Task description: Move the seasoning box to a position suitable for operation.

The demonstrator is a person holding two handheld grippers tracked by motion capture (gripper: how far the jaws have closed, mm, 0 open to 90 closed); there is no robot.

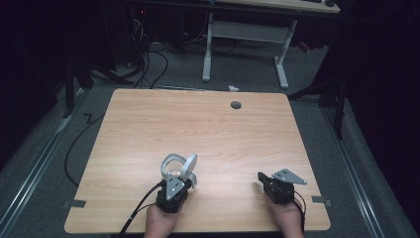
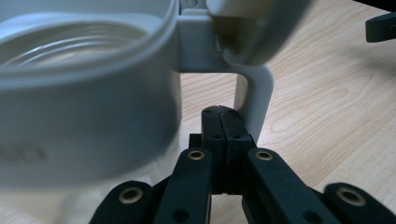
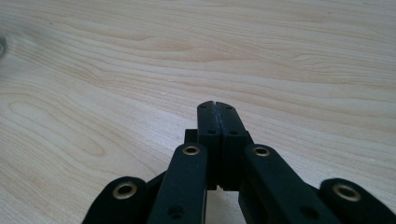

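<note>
Jaws of the left gripper (image 2: pixel 219 112): pressed together, nothing between them. One grey lidded holder (image 1: pixel 177 167), ring body with hinged lid raised, stands just ahead of and above these jaws, its handle loop beside their tips; likely nudged rather than gripped. Jaws of the right gripper (image 3: pixel 215 106): pressed together, pinching nothing, bare wooden surface (image 3: pixel 140 70) ahead, probably waiting. Count: two grippers, one holder, one cable hole (image 1: pixel 236 105).
</note>
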